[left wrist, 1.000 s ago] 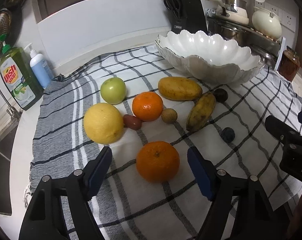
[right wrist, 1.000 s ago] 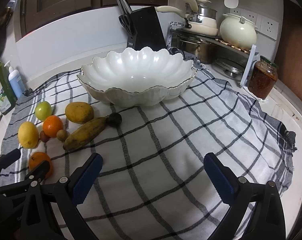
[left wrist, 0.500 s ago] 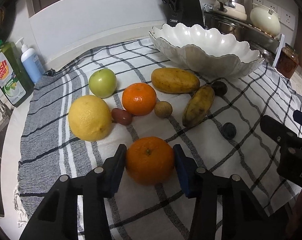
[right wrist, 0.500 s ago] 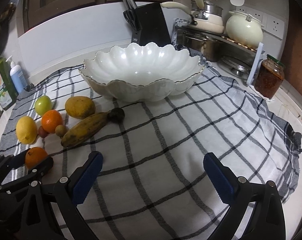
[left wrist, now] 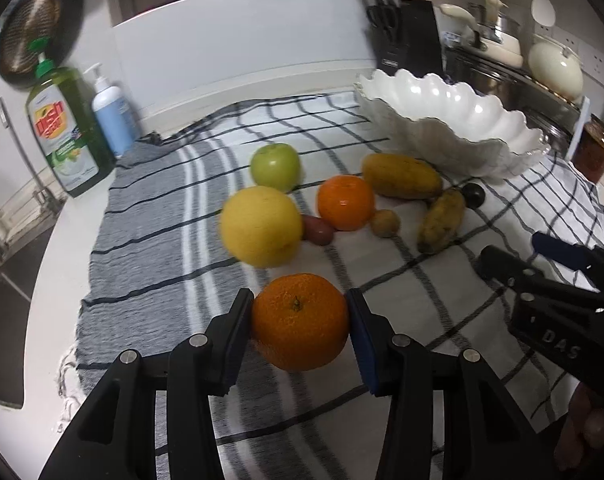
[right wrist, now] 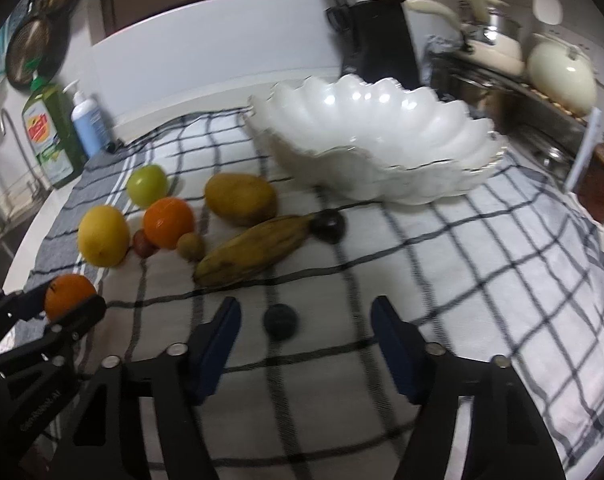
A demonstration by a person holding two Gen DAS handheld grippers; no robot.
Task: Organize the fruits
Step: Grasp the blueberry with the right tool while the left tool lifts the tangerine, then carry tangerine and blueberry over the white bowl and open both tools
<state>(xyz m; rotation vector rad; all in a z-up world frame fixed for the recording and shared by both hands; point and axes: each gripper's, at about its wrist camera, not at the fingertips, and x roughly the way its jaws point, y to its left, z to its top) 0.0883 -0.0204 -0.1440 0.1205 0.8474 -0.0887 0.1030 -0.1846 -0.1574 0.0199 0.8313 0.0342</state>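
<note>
A white counter (left wrist: 37,280) carried a checked cloth (right wrist: 482,280), and on the cloth lay 1 scalloped white bowl (right wrist: 374,144), 1 green apple (left wrist: 275,167), 1 yellow citrus (left wrist: 261,226), 1 orange (left wrist: 345,202), 1 banana (right wrist: 253,250) and several small fruits, while 2 soap bottles (left wrist: 65,132) stood on bare counter.

An orange fruit (left wrist: 299,326) is showing bright orange between blue-padded black fingers (left wrist: 237,338). A white cloth (right wrist: 482,264) is carrying a dark check, going grey with white stripes at one end. A scalloped bowl (right wrist: 382,140) is gleaming glossy white, its edge thinly dark-lined.
</note>
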